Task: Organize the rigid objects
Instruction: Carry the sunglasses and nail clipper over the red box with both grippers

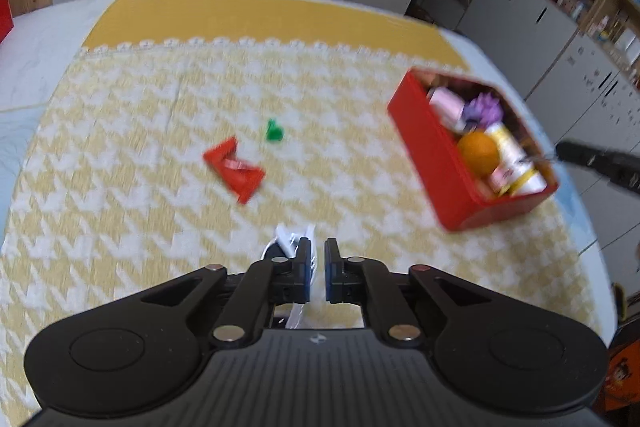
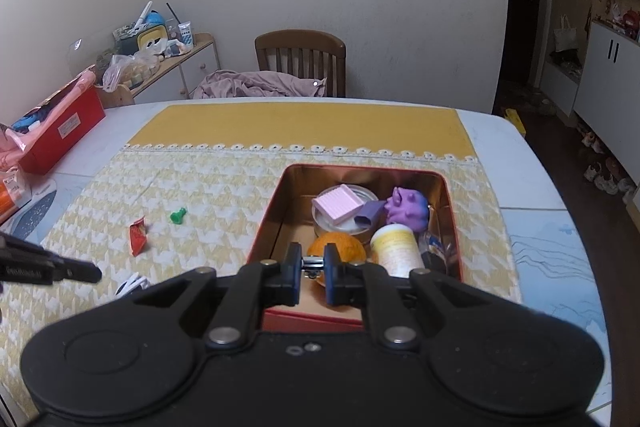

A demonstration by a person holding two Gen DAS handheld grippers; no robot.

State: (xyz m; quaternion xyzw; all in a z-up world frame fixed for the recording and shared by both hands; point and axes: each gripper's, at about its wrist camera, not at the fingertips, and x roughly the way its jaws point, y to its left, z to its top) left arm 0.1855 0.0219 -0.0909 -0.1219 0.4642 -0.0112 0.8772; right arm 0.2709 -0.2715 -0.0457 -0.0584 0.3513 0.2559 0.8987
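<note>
Jaws of left gripper [image 1: 316,267] stand narrow, a slim gap between the blue pads; a white and black item [image 1: 289,242] lies on the cloth just past the left fingertip, partly hidden. Whether it is gripped cannot be told; frame blurred. Red wrapper [image 1: 235,167], flat and crinkled, lies farther ahead, small green piece [image 1: 274,131] just beyond it, the two apart.

Right gripper [image 2: 312,267] hangs over the near end of the red tin [image 2: 269,223], jaws narrow, a small metal part [image 2: 312,262] between them; contact not clear. Tin is rectangular with a shiny inner wall. Inside: orange [image 2: 340,245], round and matte; cream cylindrical bottle [image 2: 398,249]; ribbed pink block [image 2: 338,205]; purple figurine [image 2: 408,207].

Tablecloth [image 2: 224,195] is woven yellow-white houndstooth with a lace strip.
</note>
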